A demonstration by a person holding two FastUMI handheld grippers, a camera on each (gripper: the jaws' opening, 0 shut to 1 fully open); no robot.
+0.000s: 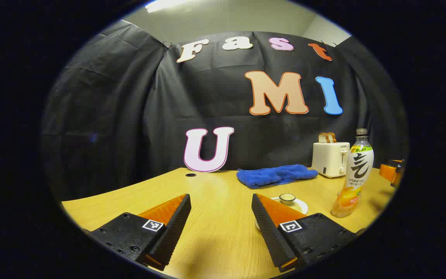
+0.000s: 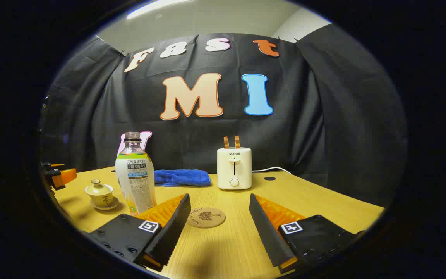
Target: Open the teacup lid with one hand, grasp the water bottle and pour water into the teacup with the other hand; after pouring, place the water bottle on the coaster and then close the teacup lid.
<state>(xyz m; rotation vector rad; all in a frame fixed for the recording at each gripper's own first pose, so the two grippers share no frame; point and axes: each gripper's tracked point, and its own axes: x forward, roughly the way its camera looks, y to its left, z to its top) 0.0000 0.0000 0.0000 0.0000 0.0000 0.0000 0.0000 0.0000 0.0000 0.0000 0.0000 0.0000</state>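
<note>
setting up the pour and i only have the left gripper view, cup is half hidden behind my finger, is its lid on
Observer: Yes. In the right gripper view the lid sits on the teacup, knob up.
Operator: where's the coaster
Observer: On the table, between the open fingers of the right gripper: a round coaster, bare.
Operator: is the bottle capped
Observer: No cap shows on the bottle; its neck looks open.
Operator: bottle touching the cup?
Observer: No, a strip of table shows between them.
</note>
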